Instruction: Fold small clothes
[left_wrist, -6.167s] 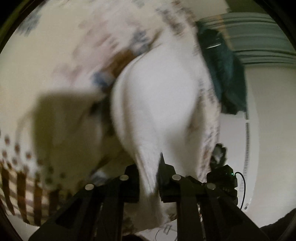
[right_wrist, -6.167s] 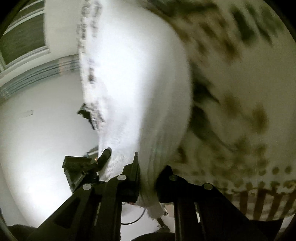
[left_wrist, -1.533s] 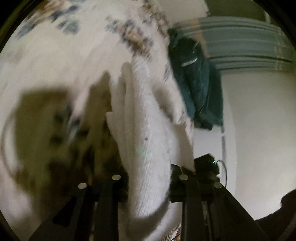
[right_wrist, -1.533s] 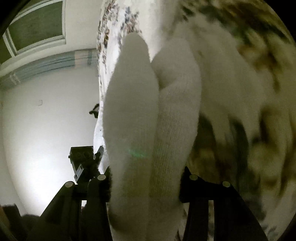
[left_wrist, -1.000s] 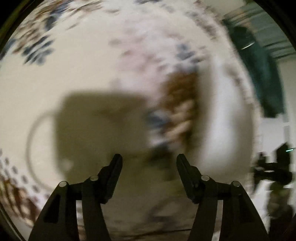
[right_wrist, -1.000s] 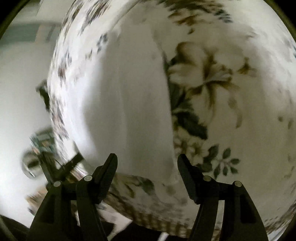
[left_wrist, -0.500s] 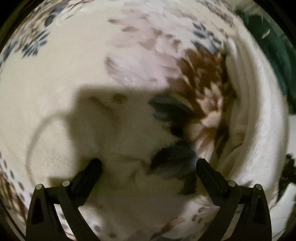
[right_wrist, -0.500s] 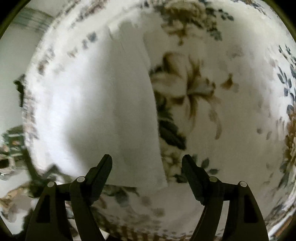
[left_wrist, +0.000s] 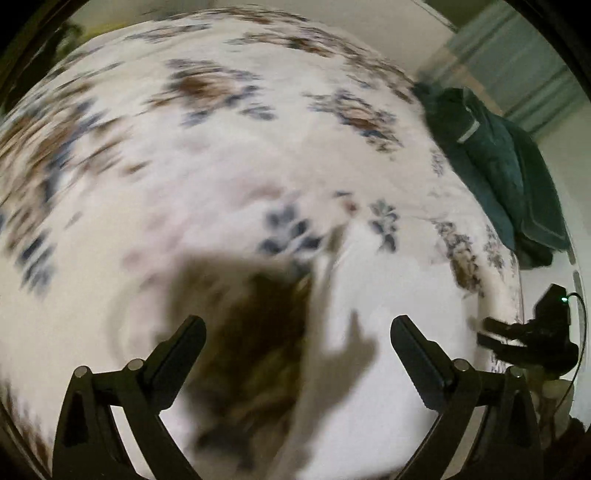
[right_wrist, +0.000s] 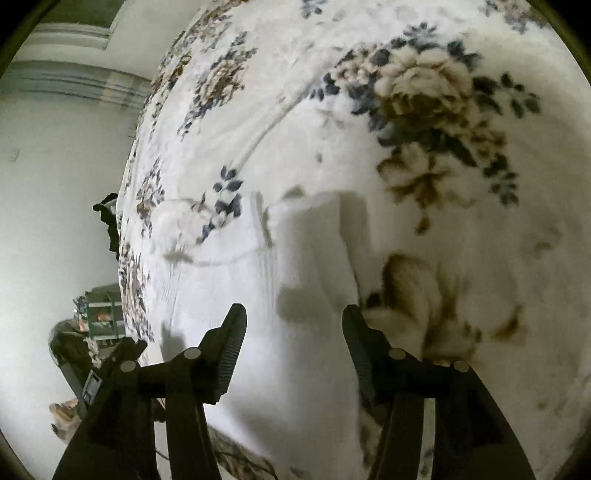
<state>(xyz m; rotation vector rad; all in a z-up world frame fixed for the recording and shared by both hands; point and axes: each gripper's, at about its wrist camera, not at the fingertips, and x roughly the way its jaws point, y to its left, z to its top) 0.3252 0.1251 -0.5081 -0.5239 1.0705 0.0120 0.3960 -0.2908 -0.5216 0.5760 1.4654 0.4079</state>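
Observation:
A white knit garment (right_wrist: 314, 258) lies folded on the flowered bedspread (right_wrist: 424, 110). In the right wrist view it sits just ahead of my right gripper (right_wrist: 293, 323), which is open and empty above it. In the left wrist view the same white garment (left_wrist: 388, 295) lies blurred at the lower right, ahead of my left gripper (left_wrist: 295, 332). The left gripper is wide open and empty. The right gripper (left_wrist: 532, 336) also shows at the right edge of the left wrist view.
A dark green garment (left_wrist: 502, 162) lies on the bed's far right edge. The bed edge and a white wall (right_wrist: 55, 184) are to the left in the right wrist view, with clutter (right_wrist: 96, 314) on the floor there.
Both grippers held the white garment 1.5 s ago, then let go of it onto the bed. Since then both have drawn back and up, and the left view is blurred by motion.

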